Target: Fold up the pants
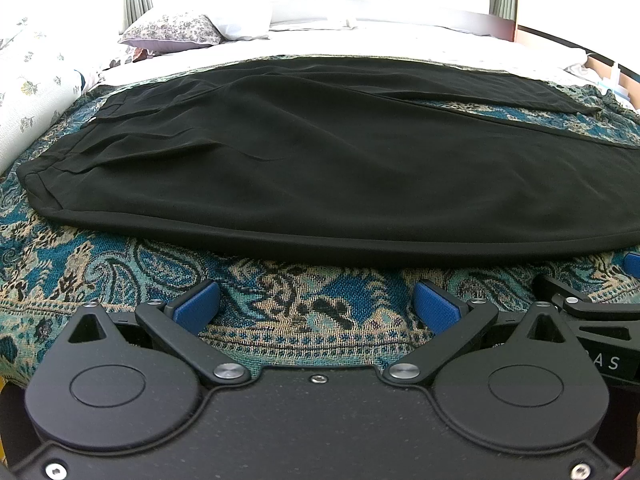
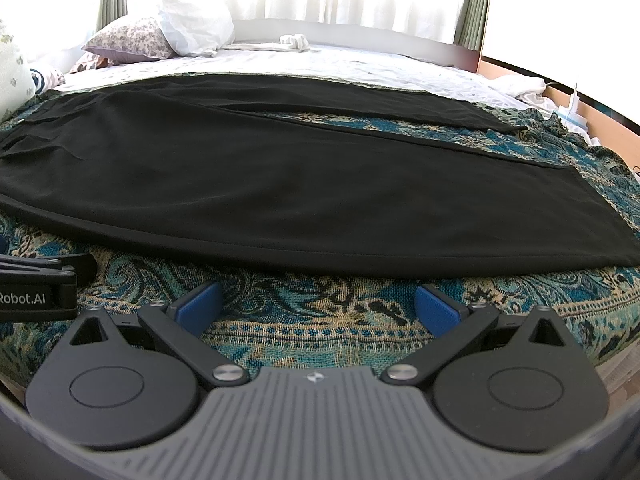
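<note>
Black pants (image 1: pixel 320 160) lie spread flat across a patterned teal blanket (image 1: pixel 280 300) on a bed, waistband to the left, both legs running to the right. In the right wrist view the pants (image 2: pixel 304 192) end in hems at the right. My left gripper (image 1: pixel 318 306) stands open just short of the near edge of the pants, nothing between its blue pads. My right gripper (image 2: pixel 318 306) is open too, close to the same near edge, further along the leg. Each gripper shows at the edge of the other's view.
A floral pillow (image 1: pixel 172 32) and a white pillow (image 2: pixel 196 28) lie at the head of the bed on a white sheet (image 2: pixel 360 64). Curtains and a bright window stand behind. A wooden bed frame (image 2: pixel 616 128) runs along the right.
</note>
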`<state>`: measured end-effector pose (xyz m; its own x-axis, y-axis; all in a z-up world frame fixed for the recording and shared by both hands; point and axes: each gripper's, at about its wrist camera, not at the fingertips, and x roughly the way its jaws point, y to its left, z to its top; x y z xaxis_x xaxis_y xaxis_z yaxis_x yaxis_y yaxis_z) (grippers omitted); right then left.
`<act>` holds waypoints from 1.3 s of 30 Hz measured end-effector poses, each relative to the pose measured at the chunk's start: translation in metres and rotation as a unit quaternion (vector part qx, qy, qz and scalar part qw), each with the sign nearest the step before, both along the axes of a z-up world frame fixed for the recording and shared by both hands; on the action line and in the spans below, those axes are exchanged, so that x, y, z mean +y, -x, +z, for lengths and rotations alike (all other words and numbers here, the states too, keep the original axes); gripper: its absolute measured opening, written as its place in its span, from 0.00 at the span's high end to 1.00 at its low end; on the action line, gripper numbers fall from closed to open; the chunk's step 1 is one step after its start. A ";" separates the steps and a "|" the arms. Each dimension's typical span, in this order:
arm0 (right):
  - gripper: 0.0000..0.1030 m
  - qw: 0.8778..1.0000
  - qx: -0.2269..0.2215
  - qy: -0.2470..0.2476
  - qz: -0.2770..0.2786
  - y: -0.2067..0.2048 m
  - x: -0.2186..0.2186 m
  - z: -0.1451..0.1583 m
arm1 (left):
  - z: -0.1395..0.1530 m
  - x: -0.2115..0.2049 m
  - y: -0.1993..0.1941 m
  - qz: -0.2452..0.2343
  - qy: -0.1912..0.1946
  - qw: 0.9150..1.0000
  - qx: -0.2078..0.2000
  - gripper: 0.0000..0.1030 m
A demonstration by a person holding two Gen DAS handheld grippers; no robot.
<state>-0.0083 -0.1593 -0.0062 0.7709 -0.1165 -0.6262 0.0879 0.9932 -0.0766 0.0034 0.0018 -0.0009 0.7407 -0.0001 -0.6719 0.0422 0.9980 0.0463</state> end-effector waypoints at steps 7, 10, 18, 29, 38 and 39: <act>0.00 1.000 -0.009 0.016 -0.007 0.005 0.003 0.000 | 0.001 0.000 0.004 -0.009 -0.005 1.000 -0.007 0.00; 0.00 1.000 -0.012 0.006 -0.007 0.006 -0.001 0.003 | 0.004 0.007 0.008 -0.011 0.001 1.000 -0.008 0.00; 0.00 0.991 -0.078 -0.010 -0.104 0.021 -0.066 0.023 | 0.036 0.093 -0.009 0.071 -0.007 0.995 -0.064 0.06; 0.11 0.947 -0.113 -0.059 -0.296 0.032 -0.197 0.028 | 0.026 0.238 -0.076 0.285 0.034 0.956 -0.065 0.06; 0.30 0.911 -0.126 -0.128 -0.372 0.019 -0.282 0.011 | 0.000 0.271 -0.114 0.308 0.046 0.950 -0.029 0.00; 0.33 0.910 -0.127 -0.125 -0.374 0.014 -0.289 0.009 | -0.001 0.272 -0.119 0.305 0.045 0.951 -0.023 0.00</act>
<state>-0.0223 -0.4483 0.0024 0.6585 -0.5461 -0.5178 0.7294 0.6325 0.2605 0.1219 0.2741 -0.0023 0.6500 0.3822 -0.6569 -0.5457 0.8363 -0.0534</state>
